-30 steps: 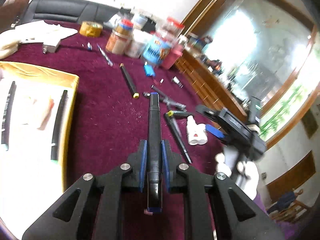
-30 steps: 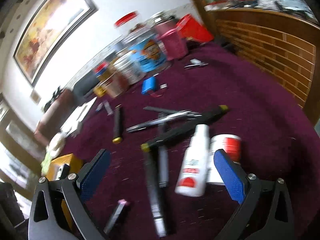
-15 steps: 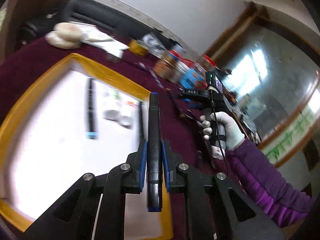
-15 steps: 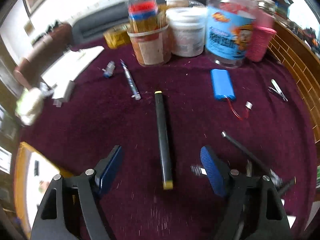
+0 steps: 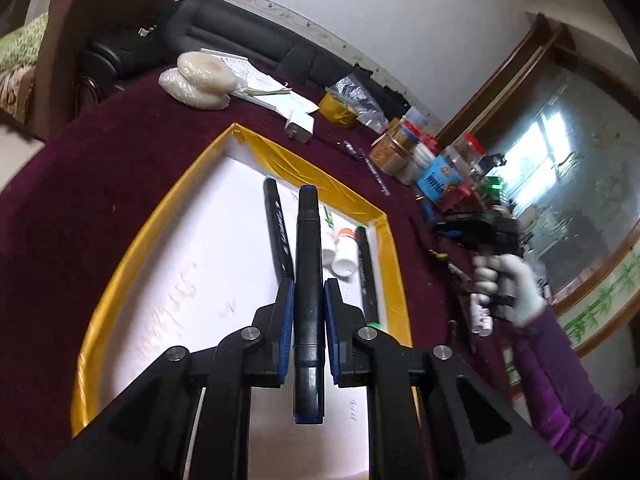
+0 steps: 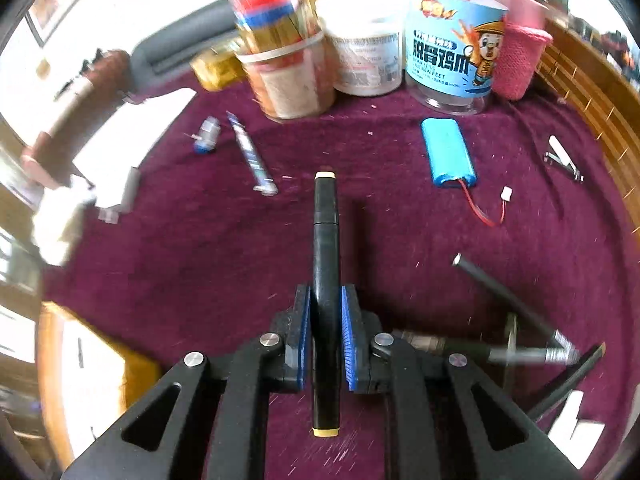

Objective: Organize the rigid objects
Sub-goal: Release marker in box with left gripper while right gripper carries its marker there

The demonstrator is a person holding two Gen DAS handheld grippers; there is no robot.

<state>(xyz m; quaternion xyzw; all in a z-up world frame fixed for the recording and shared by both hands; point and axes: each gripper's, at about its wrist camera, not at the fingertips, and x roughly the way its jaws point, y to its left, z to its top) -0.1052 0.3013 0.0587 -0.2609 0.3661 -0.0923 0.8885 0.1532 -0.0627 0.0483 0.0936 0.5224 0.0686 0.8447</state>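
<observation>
My left gripper (image 5: 308, 300) is shut on a black marker with blue ends (image 5: 307, 248) and holds it above the yellow-rimmed white tray (image 5: 320, 178). In the tray lie two black markers (image 5: 278, 236) and two small white bottles (image 5: 345, 250). My right gripper (image 6: 325, 308) is shut on a black marker with yellow ends (image 6: 326, 240) over the maroon cloth. It also shows in the left wrist view (image 5: 480, 228), to the right of the tray, blurred.
Jars and tubs (image 6: 448, 48) stand along the far side. A blue battery pack (image 6: 448, 152), a pen (image 6: 252, 156), a nail clipper (image 6: 564, 160) and dark pens (image 6: 516, 308) lie on the cloth (image 6: 180, 248). Papers (image 5: 272, 92) and a bagged white lump (image 5: 200, 80) lie beyond the tray.
My right gripper has closed on the yellow-ended marker that lay between its open jaws. My left gripper has carried the blue-ended marker further over the tray.
</observation>
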